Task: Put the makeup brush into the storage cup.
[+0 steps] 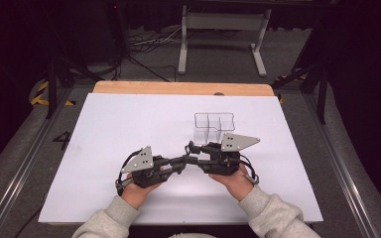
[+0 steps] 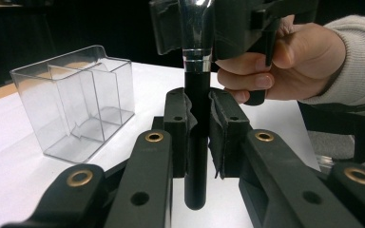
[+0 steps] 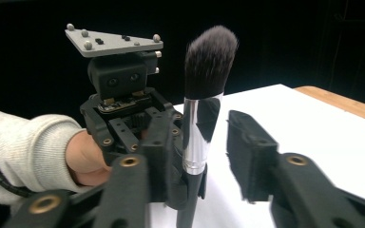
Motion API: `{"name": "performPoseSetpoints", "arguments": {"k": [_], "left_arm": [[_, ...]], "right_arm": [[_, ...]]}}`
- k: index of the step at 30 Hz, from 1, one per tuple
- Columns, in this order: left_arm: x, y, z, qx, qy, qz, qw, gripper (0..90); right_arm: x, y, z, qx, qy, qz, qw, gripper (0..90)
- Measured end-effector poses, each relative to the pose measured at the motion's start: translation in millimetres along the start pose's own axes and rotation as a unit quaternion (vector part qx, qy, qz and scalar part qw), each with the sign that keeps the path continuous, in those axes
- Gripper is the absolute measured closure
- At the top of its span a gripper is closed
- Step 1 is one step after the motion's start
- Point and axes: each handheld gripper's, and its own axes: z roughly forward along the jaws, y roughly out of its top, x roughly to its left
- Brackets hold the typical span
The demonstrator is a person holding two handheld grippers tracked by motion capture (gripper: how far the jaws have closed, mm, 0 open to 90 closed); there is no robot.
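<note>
A makeup brush [image 3: 209, 61] with dark bristles, a silver ferrule and a black handle [image 2: 196, 166] stands upright above the table. My left gripper [image 2: 198, 97] is shut on the black handle, and in the high view [image 1: 182, 161] it reaches in from the left. My right gripper [image 3: 204, 142] has its jaws on either side of the ferrule. Its left pad [image 3: 164, 142] touches the metal, while a gap shows at its right pad [image 3: 244, 147]. In the high view the right gripper [image 1: 197, 151] meets the left one at the brush [image 1: 192, 147].
A clear plastic organizer [image 1: 213, 126] with several compartments stands empty just behind the grippers; in the left gripper view it [image 2: 76, 109] sits to the left. The white sheet [image 1: 129, 119] covers the table, with a wooden edge [image 1: 178, 88] at the far side.
</note>
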Motion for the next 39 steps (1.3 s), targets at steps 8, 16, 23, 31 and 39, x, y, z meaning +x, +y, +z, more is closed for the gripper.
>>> {"name": "performPoseSetpoints", "arguments": {"k": [8, 16, 23, 31, 39], "left_arm": [[-1.2, 0.1, 0.3, 0.0, 0.0, 0.0, 1.0, 78.9], [0.2, 1.9, -1.1, -0.007, -0.012, -0.016, 0.9998, 69.8], [5.7, 5.3, -3.3, -0.019, 0.013, -0.023, 0.9995, 13.1], [14.0, 4.4, -16.1, -0.023, 0.048, -0.037, 0.9979, 3.7], [13.9, 1.8, -32.3, -0.011, 0.072, -0.022, 0.9971, 3.5]], "right_arm": [[0.0, 1.2, -1.1, -0.001, 0.008, 0.003, 1.0, 75.2], [0.4, 3.1, -2.0, -0.002, 0.012, 0.001, 0.9999, 76.0], [-1.0, 17.6, -9.0, -0.014, 0.002, -0.017, 0.9998, 76.1], [-6.3, 31.3, -18.3, -0.015, -0.018, -0.032, 0.9992, 76.0], [-16.3, 46.3, -30.5, -0.016, -0.048, -0.042, 0.9978, 76.0]]}}
